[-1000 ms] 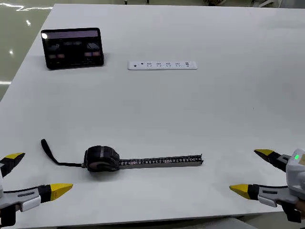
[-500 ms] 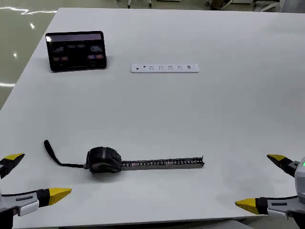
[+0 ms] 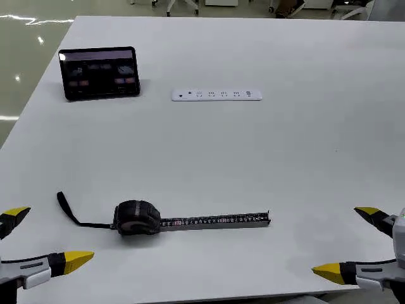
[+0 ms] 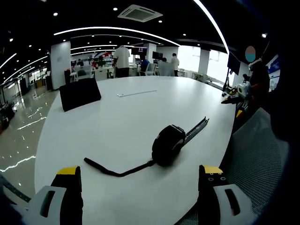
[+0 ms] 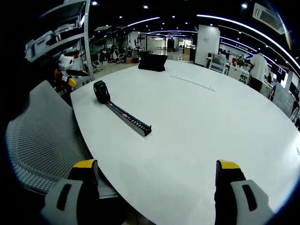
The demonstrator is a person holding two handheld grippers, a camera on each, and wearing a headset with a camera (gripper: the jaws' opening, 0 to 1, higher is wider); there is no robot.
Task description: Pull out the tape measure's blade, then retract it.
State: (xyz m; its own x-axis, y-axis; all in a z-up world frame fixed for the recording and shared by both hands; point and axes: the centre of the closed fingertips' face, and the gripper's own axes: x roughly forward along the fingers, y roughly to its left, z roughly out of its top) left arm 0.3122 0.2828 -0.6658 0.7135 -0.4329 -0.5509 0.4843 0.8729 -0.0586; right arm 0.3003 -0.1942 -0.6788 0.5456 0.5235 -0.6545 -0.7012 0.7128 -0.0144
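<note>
Looking at the tape measure (image 3: 135,218): we see it lying on its side near the front of the white table (image 3: 266,145), and nothing touches it.
Blade (image 3: 215,221): it sticks out flat to the right, as long as it was a second ago.
Strap (image 3: 66,209): it trails off to the left.
Left gripper (image 3: 47,235): its jaws are wide apart and hold nothing, near the strap.
Right gripper (image 3: 346,242): also wide apart and empty. It has backed off toward the table's edge, well apart from the blade's tip.
What that means: we think the pull is done, and the blade has not gone back in yet.
Farther back: a tablet (image 3: 99,72) and a power strip (image 3: 216,95).
</note>
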